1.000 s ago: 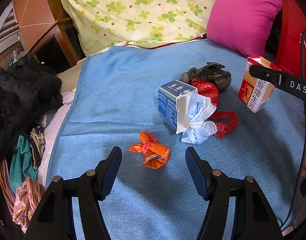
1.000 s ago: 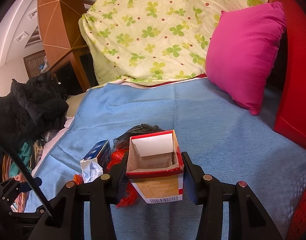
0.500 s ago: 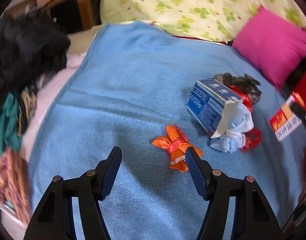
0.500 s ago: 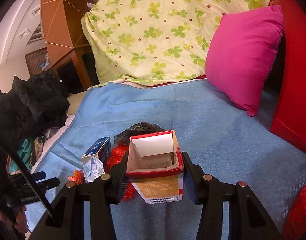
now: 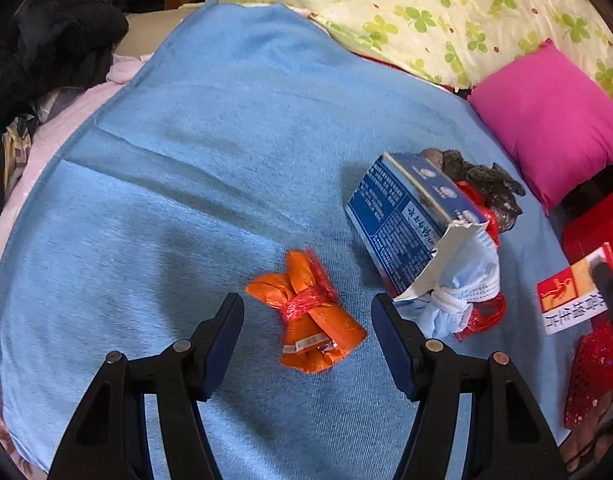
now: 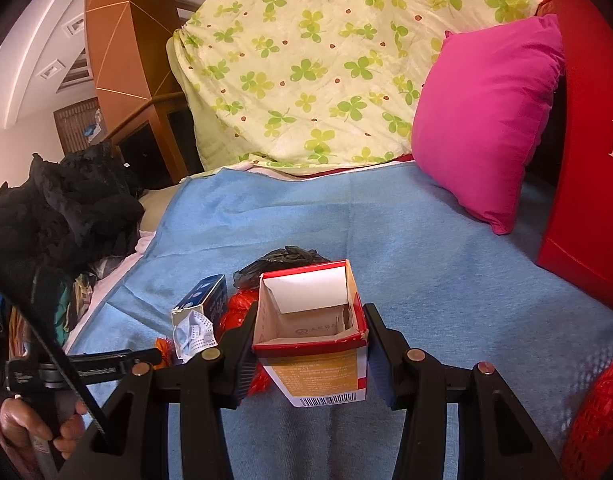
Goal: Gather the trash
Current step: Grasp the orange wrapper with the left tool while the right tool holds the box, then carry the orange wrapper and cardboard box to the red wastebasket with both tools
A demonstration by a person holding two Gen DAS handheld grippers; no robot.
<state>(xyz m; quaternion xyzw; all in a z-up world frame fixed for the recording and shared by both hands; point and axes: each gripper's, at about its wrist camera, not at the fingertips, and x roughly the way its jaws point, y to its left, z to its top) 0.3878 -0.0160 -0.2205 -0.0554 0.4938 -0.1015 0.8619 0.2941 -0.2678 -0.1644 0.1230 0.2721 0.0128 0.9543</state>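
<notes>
An orange wrapper bundle tied with red string lies on the blue blanket. My left gripper stands open with its fingers on either side of the bundle, not touching it. To its right lies a blue box with a crumpled face mask, red plastic and a black bag. My right gripper is shut on an open red and white carton, held upright above the blanket; the same carton shows at the right edge of the left wrist view.
A pink pillow and a clover-print quilt lie at the head of the bed. A red bag stands at the right. Dark clothes are piled on the left. A red mesh bag hangs at the lower right.
My left gripper has swung and sunk toward the orange bundle, which now sits between its fingers. The right gripper and its carton have kept still.
</notes>
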